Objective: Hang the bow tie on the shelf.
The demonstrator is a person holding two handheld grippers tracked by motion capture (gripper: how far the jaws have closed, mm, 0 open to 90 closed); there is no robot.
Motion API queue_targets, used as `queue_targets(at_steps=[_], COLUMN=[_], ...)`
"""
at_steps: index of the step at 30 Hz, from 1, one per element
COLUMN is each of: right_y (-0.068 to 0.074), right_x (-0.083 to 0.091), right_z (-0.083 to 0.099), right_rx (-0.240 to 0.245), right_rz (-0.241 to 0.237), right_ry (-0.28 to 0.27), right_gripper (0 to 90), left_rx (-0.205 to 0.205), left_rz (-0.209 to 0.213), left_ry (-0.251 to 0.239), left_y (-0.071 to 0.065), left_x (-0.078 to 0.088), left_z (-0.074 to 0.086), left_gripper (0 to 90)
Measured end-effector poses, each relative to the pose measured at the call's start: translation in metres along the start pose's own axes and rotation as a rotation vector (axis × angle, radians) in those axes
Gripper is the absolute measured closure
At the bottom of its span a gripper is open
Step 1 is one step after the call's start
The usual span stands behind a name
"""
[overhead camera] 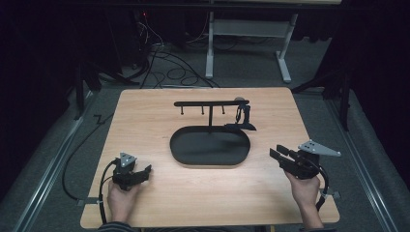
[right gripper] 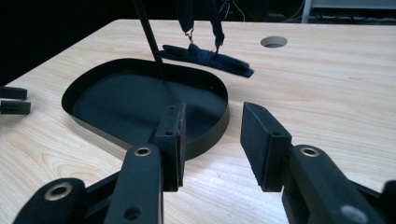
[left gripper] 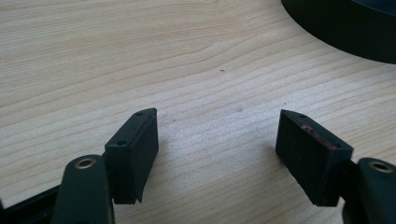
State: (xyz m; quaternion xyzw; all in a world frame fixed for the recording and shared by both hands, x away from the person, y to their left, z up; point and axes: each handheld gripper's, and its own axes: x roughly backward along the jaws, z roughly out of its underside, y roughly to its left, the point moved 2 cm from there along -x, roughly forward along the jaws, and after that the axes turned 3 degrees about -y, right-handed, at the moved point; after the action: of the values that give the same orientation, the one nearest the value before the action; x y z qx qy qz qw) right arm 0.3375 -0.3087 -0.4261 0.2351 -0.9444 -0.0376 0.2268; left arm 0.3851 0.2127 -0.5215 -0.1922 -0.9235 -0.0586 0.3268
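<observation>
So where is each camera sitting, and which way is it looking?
High view: above the person's side, looking forward and down on the wooden table; both hands show, with the left gripper and right gripper.
Left gripper view: rides the left gripper, facing bare tabletop and the tray's edge; its own two fingers stand apart.
Right gripper view: rides the right gripper, facing the black oval tray and a dark strap; its fingers are apart.
Shared: all three show the tray and the table.

I see the light wooden table top (left gripper: 140,56) as smooth, faintly sheened, grain clear. Oval black metal tray (right gripper: 205,135): matt walls. Dark blue cloth bow (right gripper: 205,57): soft, dull. Black gripper pads (left gripper: 135,154) look matt, rubbery.
</observation>
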Motion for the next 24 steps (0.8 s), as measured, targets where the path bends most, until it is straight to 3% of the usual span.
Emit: queue_targets(at_steps=[24], right_y=[0.005], right_x=[-0.029], right_z=[0.025], right_rx=[-0.004], right_rz=[0.003], right_ry=[0.074], right_gripper=[62.7], left_rx=[0.0], left_rz=[0.0], left_ry=[0.0], left_y=[0.0], left_x=[0.0], left_z=[0.0], left_gripper=[30.4])
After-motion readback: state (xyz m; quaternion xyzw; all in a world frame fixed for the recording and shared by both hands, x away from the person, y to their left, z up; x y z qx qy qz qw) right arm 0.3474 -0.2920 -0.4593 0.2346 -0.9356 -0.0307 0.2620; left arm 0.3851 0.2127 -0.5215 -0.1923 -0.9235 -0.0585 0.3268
